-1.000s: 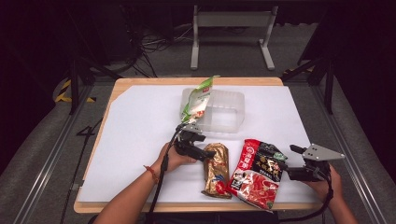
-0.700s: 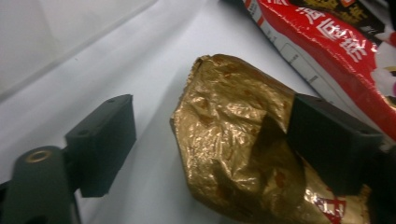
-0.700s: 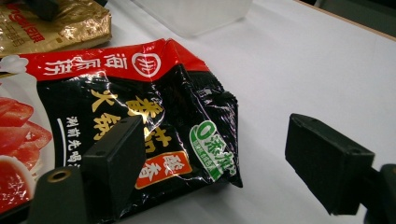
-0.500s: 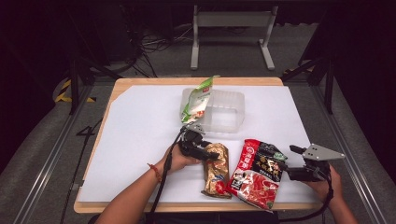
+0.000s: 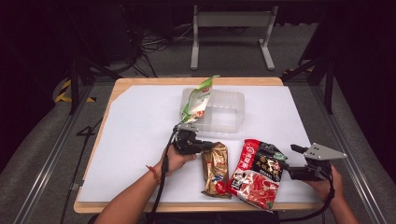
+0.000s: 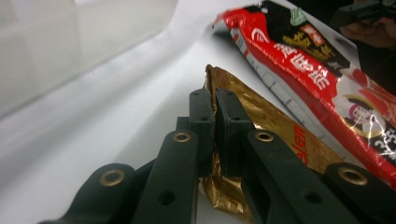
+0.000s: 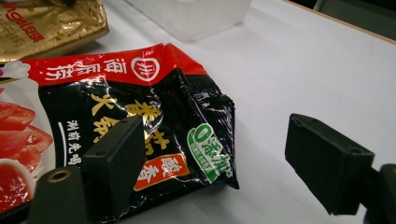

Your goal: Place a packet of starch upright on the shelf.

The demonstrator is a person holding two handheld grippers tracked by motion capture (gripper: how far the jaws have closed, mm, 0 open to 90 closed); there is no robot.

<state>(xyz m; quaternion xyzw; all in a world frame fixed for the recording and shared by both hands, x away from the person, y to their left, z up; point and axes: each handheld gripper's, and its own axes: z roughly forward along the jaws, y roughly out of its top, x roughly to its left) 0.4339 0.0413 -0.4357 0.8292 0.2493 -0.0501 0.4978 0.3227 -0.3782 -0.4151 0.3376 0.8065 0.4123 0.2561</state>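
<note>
— That left gripper has just been closing its fingers, and they now pinch the top edge of the crinkled gold foil snack packet, which lies flat on the white-covered worktop just beside the red and black glossy plastic food pouch

— Only a thin lip of foil sits between the pads, though. If the hand lifts quickly I'd guess the slick seam slides out, or the corner tears

— Could be. The foil looks stiff and creased, so it may fold over and swing under its own weight, knocking the pouch next to it

— And the right gripper?

— Its fingers stand wide apart, holding nothing, with the near corner of the red and black pouch lying between them. That pouch is puffy and shiny with a sharp crimped corner; a grip that low could simply push it along the smooth sheet instead of catching it

— Where would the gold packet go?

— My guess is the clear, frosted rectangular plastic tub beyond it, where a green and white soft plastic bag already leans upright against the near wall. The tub looks light and thin-walled; a clumsy drop against its rim might shove it back or tip that leaning bag out

— So a firmer bite first

— That's how I'd judge it, deeper onto the foil before any lift
</note>
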